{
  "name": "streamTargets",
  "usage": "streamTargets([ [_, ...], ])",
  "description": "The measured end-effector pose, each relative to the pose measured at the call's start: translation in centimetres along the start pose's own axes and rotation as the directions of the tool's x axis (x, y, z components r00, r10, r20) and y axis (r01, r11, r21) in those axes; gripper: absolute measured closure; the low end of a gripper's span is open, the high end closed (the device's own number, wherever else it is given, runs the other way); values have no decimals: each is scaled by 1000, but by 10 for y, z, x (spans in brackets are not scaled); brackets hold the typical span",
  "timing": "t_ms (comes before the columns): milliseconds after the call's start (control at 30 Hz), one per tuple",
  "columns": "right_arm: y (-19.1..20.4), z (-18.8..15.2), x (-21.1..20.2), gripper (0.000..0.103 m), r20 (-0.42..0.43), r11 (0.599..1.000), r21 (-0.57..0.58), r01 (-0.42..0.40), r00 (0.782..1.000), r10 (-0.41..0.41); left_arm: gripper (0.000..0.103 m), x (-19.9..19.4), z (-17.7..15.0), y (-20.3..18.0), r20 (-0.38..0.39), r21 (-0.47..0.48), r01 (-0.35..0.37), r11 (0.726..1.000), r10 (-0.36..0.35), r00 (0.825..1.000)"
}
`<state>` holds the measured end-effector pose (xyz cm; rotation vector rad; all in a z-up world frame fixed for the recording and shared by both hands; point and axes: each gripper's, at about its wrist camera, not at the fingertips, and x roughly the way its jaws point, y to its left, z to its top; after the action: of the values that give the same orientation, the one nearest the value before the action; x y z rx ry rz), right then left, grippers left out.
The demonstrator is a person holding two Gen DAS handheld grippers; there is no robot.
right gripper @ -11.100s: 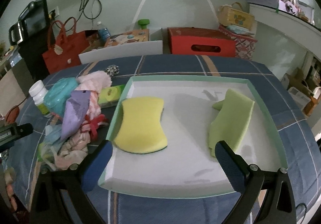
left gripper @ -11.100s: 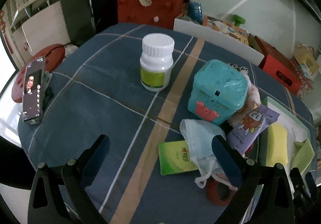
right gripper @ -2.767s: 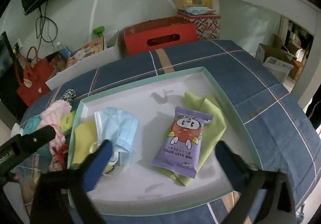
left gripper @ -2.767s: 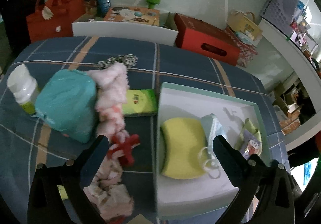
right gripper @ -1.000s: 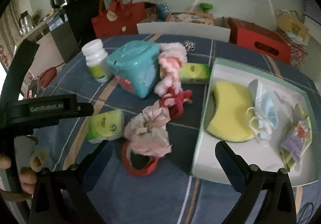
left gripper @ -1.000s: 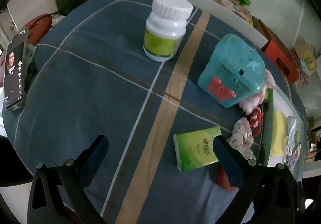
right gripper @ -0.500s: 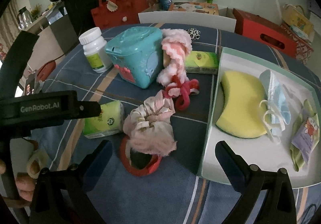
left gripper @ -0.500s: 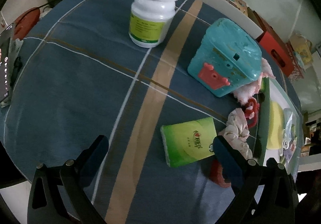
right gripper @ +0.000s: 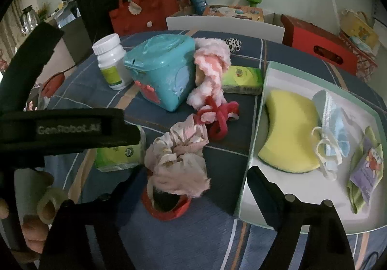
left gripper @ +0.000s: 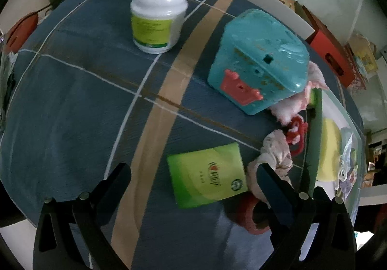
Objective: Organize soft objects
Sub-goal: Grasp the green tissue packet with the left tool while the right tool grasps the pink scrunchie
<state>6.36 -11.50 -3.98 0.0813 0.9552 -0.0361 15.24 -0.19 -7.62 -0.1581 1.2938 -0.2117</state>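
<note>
Four soft things already lie in the tray [right gripper: 263, 91] at the desk's right edge: a yellow sponge [right gripper: 290, 129], a blue mask [right gripper: 335, 124] draped over the sponge's far side, a purple wipes pack [right gripper: 367, 170], and a green cloth [right gripper: 355, 195] under that pack; that part of the job looks done. Left on the desk [left gripper: 72, 105] are a pale pink scrunchie [right gripper: 179, 158] just left of the tray, a red scrunchie [right gripper: 217, 117] beyond it, a fluffy pink one [right gripper: 210, 71] against the teal box [right gripper: 164, 71], a spotted one [right gripper: 233, 43] near the far edge, and two green tissue packs, one [left gripper: 208, 178] near the front edge and one [right gripper: 241, 78] touching the tray's far left corner; so I judge the task roughly half finished. The left tool [left gripper: 193, 180] hangs spread wide over the near tissue pack, pinching nothing; the right tool [right gripper: 196, 187] is also spread and empty, straddling the pale scrunchie. A red ring [right gripper: 167, 207] under that scrunchie is half covered, and I cannot tell what it is; the left tool's body hides much of the near tissue pack in the right wrist view; the tray's near edge is cut off by the tool fingers; the bottle [left gripper: 159, 3] label is too blurred to read.
</note>
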Motion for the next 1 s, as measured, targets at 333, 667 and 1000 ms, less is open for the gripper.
streamTargets([
  [333, 7, 1, -7, 33, 25, 999, -26, -30, 999, 31, 0, 18, 7, -20, -12, 15, -47, 999, 47, 999],
  [667, 7, -1, 2, 47, -8, 998, -20, -58, 998, 58, 0, 39, 15, -36, -34, 35, -64, 997, 65, 997],
  [1000, 4, -2, 11, 55, -34, 998, -2, -58, 998, 58, 14, 52, 6, -30, -37, 44, -41, 998, 43, 998],
])
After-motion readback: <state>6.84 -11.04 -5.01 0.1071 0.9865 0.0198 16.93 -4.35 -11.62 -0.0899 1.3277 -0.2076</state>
